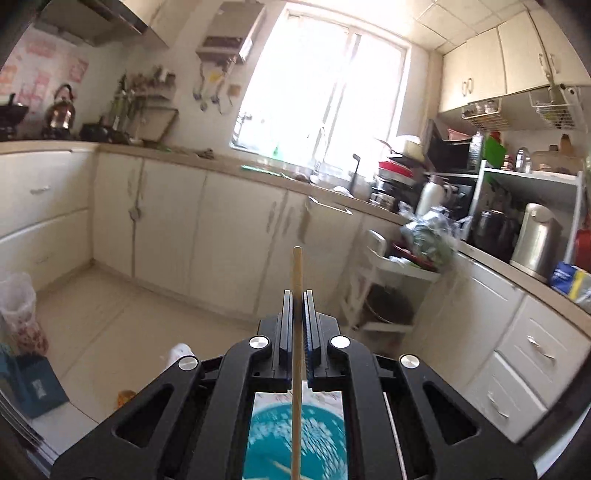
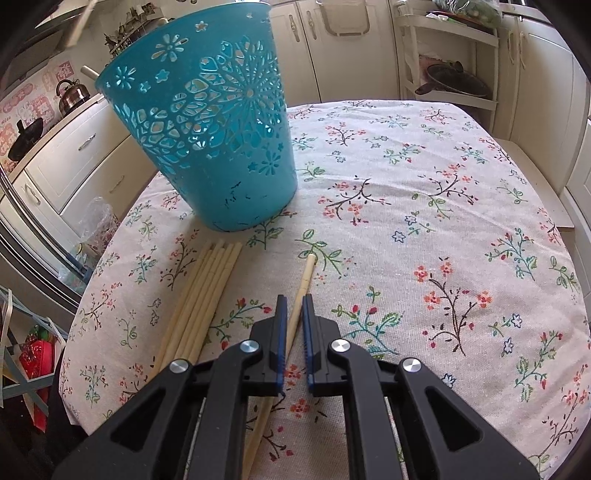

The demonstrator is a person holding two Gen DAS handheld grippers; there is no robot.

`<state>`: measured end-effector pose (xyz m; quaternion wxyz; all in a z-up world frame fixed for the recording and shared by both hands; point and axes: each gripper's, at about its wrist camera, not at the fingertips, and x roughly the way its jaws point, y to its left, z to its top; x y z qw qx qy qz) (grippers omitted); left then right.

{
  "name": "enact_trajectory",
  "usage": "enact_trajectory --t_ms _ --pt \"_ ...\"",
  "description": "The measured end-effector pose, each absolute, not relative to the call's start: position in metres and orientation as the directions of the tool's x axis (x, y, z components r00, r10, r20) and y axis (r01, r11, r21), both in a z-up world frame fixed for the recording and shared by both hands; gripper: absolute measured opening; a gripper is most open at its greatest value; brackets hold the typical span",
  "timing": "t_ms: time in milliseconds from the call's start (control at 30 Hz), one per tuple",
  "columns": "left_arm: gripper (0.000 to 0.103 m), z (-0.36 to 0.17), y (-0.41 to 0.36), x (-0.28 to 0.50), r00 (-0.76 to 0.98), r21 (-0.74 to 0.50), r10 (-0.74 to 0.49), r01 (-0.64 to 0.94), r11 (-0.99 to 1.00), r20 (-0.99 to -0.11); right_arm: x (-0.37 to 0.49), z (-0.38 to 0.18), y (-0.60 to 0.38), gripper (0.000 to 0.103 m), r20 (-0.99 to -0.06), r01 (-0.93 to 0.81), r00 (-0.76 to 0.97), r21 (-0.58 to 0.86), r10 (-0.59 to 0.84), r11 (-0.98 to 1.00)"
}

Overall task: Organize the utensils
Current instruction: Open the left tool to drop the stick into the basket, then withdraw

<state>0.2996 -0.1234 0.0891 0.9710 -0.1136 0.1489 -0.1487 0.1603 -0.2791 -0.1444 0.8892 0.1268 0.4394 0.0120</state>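
My left gripper (image 1: pixel 298 295) is shut on a pale wooden chopstick (image 1: pixel 297 269) that stands upright between its pads, held high over the teal cut-out basket (image 1: pixel 295 435), which shows below through the gripper frame. In the right wrist view the teal basket (image 2: pixel 207 122) stands on the floral tablecloth (image 2: pixel 406 184). A bundle of several chopsticks (image 2: pixel 199 295) lies in front of it. My right gripper (image 2: pixel 294 300) is down at the cloth, shut on a single chopstick (image 2: pixel 304 277) lying to the right of the bundle. A blurred stick end (image 2: pixel 79 22) shows at the top left.
Cream cabinets (image 1: pixel 166 229) and a counter run around the room under a bright window (image 1: pixel 325 92). A white trolley rack (image 2: pixel 454 55) with pans stands beyond the table's far edge. A metal kettle (image 1: pixel 535 240) and clutter fill the right counter. A bin with a bag (image 1: pixel 18 302) stands on the floor at the left.
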Motion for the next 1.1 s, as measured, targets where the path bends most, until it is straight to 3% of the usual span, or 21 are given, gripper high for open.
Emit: enact_trajectory --t_ms 300,533,600,667,767,867,1000,1100 --pt "0.005 0.038 -0.15 0.317 0.919 -0.184 -0.229 0.176 0.967 -0.321 0.164 -0.144 -0.287 0.009 -0.777 0.091 0.609 0.269 0.16 0.959" --pt "0.007 0.011 -0.154 0.313 0.863 -0.07 -0.232 0.225 0.972 -0.448 0.164 -0.145 -0.286 0.009 -0.775 0.089 0.609 0.279 0.17 0.956" --pt "0.017 0.015 -0.14 0.308 0.864 -0.074 -0.223 0.213 0.974 -0.452 0.164 -0.145 -0.286 0.009 -0.776 0.085 0.608 0.277 0.17 0.957" --pt "0.045 0.023 -0.117 0.295 0.877 -0.09 -0.206 0.186 0.978 -0.435 0.165 -0.145 -0.285 0.01 -0.777 0.085 0.605 0.278 0.172 0.957" --pt "0.067 0.034 -0.083 0.271 0.915 -0.1 -0.151 0.122 0.988 -0.375 0.162 -0.143 -0.285 0.019 -0.783 0.087 0.595 0.285 0.18 0.955" --pt "0.077 0.022 -0.041 0.251 0.922 -0.114 -0.079 0.038 0.993 -0.379 0.16 -0.14 -0.279 0.022 -0.791 0.077 0.592 0.247 0.155 0.966" --pt "0.078 -0.039 -0.018 0.254 0.841 -0.101 -0.052 -0.003 0.995 -0.538 0.159 -0.14 -0.26 0.018 -0.801 0.048 0.596 0.101 0.053 0.994" --pt "0.078 -0.086 -0.02 0.26 0.766 -0.078 -0.052 0.002 0.997 -0.641 0.157 -0.141 -0.256 0.009 -0.796 0.049 0.605 0.048 0.008 0.998"
